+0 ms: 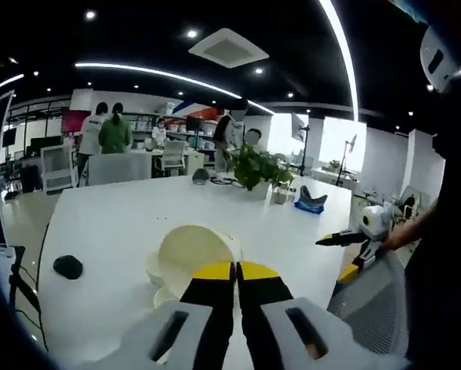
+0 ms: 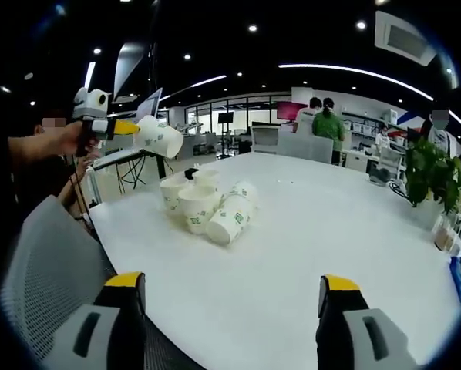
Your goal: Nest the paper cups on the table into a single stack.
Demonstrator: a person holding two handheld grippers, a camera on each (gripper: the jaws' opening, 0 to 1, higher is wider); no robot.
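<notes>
My left gripper [image 1: 235, 267] is shut on the rim of a cream paper cup [image 1: 190, 256], held up over the white table [image 1: 138, 212]. More cups [image 1: 155, 271] peek out beneath it. In the right gripper view the left gripper [image 2: 129, 128] hangs at the upper left with that cup [image 2: 159, 139] tilted sideways in its jaws. Below it several cups cluster on the table [image 2: 331, 231]: upright ones [image 2: 193, 206] and two lying on their sides [image 2: 230, 220]. My right gripper [image 2: 232, 284] stands wide open with nothing between its jaws, well short of the cluster; it also shows in the left gripper view [image 1: 332, 240].
A black mouse-like object [image 1: 67, 267] lies on the table's left. A potted plant [image 1: 254, 166] and a blue object [image 1: 309, 202] stand at the far end. A grey mesh chair [image 2: 45, 270] sits at the near edge. People stand at desks [image 2: 319, 123] behind.
</notes>
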